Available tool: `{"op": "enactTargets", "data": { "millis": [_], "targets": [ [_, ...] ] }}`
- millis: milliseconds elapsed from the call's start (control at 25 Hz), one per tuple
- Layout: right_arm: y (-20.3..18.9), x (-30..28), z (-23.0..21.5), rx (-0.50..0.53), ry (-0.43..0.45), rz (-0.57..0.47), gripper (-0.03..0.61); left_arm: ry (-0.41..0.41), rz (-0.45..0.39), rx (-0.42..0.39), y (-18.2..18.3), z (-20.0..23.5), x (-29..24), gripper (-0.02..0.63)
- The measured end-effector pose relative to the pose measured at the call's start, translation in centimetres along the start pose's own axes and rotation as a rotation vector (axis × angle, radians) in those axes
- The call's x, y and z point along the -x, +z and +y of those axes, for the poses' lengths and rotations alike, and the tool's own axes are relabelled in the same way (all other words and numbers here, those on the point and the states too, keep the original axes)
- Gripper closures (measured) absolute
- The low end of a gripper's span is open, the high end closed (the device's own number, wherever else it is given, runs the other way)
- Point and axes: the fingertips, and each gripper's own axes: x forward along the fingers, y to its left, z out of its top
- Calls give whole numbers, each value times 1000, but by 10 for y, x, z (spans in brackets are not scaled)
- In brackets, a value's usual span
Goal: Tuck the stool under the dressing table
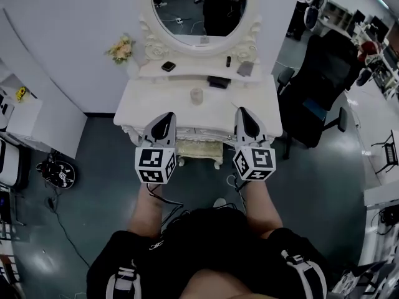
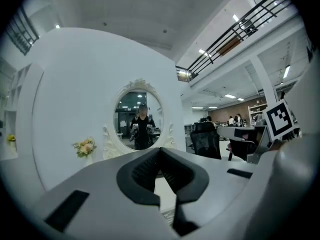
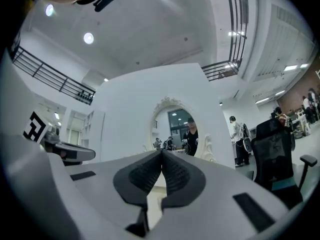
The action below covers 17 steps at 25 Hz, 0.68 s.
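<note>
Since the stool (image 1: 199, 151) already sits tucked beneath the dressing table (image 1: 149, 104) at frame centre, the left gripper (image 1: 166, 117) and right gripper (image 1: 244, 113) hover level over its front edge; both jaws pressed together, empty, apparently done.

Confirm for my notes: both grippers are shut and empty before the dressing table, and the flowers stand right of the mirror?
Not quite: the flowers stand left of the mirror, as the head view shows. The left gripper and right gripper are indeed shut and empty.
</note>
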Motion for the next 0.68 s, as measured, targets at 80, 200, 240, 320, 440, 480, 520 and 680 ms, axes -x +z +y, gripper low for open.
{"op": "enactTargets", "data": {
  "millis": [80,200,240,320,440,480,520,680],
  "targets": [
    [-3,-3,1,6,11,10,566,16,1,-30,4,0,-2,597],
    [-5,-12,0,3,32,25,566,31,7,-82,9,-3,-11,597],
    [-5,-15,-1,1,38,27,566,32,10,-90,10,-5,-15,597],
    [-6,-21,-3,2,47,29,566,33,12,-92,9,-7,-22,597],
    [-6,-26,-7,9,56,25,566,36,15,-80,5,-9,-31,597],
    [-6,-28,-9,11,58,24,566,35,17,-76,4,-10,-34,597],
    [-6,-30,-11,13,60,23,566,34,19,-72,4,-10,-37,597],
    [-3,-40,-19,16,65,24,566,37,23,-64,7,-10,-53,597]
  ]
}}
